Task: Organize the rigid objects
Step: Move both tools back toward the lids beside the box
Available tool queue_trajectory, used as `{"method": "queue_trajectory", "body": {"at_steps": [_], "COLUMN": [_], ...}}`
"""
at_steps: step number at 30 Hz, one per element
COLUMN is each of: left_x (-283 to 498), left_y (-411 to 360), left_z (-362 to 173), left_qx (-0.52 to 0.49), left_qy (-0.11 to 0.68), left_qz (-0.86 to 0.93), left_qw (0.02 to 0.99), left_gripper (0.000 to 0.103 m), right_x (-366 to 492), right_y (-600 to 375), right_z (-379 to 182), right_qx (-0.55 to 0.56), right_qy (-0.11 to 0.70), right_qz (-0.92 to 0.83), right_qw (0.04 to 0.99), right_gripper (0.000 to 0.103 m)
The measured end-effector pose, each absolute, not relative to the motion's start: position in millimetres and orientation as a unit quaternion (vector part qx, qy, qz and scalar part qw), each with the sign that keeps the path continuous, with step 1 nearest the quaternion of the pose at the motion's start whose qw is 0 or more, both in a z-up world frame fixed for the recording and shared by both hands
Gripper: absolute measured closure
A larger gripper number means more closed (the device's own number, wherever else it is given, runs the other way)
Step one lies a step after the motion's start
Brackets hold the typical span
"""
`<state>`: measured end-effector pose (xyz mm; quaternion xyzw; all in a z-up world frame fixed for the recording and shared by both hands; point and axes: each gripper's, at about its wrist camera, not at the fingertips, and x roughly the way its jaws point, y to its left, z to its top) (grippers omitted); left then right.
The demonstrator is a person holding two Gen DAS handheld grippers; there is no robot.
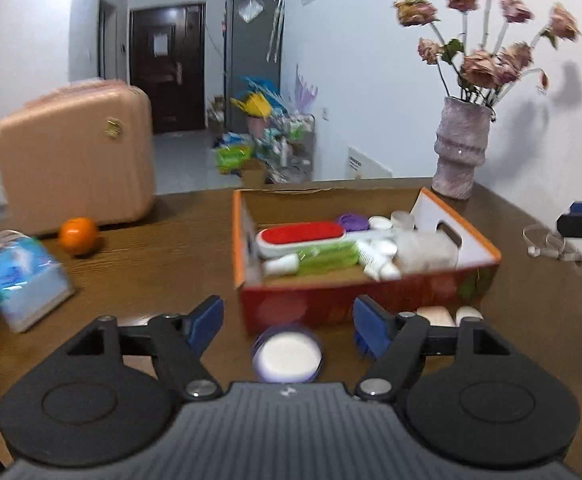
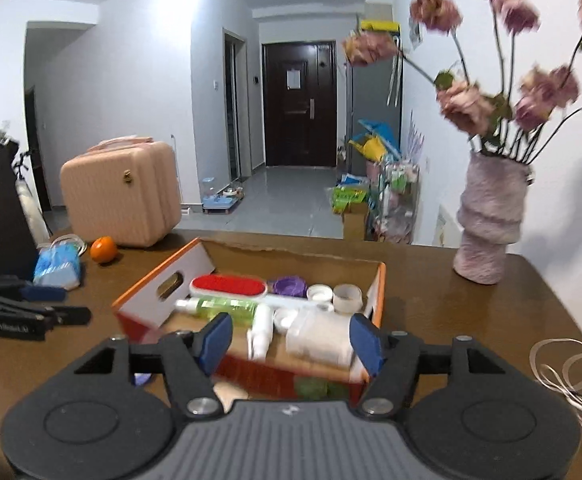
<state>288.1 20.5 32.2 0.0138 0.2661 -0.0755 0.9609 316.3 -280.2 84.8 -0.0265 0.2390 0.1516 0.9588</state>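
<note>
An orange cardboard box (image 1: 371, 300) stands on the brown table (image 1: 151, 256) and holds a red brush (image 1: 301, 234), a green bottle (image 1: 323, 256), a purple lid (image 1: 353, 222) and several white containers. My left gripper (image 1: 287, 326) is open, just above a round white-topped purple jar (image 1: 287, 356) in front of the box. Two pale bottles (image 1: 449, 314) lie by the box's front right corner. My right gripper (image 2: 291, 340) is open and empty over the box's near wall (image 2: 275, 372). The left gripper also shows at the left edge of the right wrist view (image 2: 31, 308).
An orange fruit (image 1: 78, 235), a blue tissue pack (image 1: 25, 280) and a pink suitcase (image 1: 75, 156) are on the left. A pink vase with dried flowers (image 1: 461, 148) stands back right. A clear tape loop (image 2: 567, 372) lies at the right edge.
</note>
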Motion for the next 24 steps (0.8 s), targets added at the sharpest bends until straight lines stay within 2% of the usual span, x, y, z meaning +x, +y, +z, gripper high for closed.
{"method": "queue_trajectory", "body": {"at_steps": [2,6,11,16,24], "left_x": [245,173,117,99,107], "left_y": [22,17,16,17,19], "left_z": [31,18,-7,-16,-12], "left_qx": [0.023,0.05,0.013,0.009,-0.006], "left_qy": [0.238,0.191,0.211,0.225,0.221], "left_qz": [-0.071,-0.065,-0.043,-0.043,-0.041], "left_qw": [0.969,0.978,0.976,0.973,0.974], "left_gripper": [0.015,0.011,0.009,0.008,0.007], "right_x": [280,216,151,113,113], "right_y": [-277,-272,-260,-258,-259], "right_z": [80,59,18,-11,-10], "right_qx": [-0.035,-0.033,-0.032,-0.003,0.0], "right_qy": [0.227,0.209,0.212,0.227,0.227], "right_qz": [0.142,0.148,0.126,0.155,0.136], "right_qw": [0.963,0.966,0.969,0.961,0.964], "right_gripper": [0.036,0.029,0.028,0.025,0.025]}}
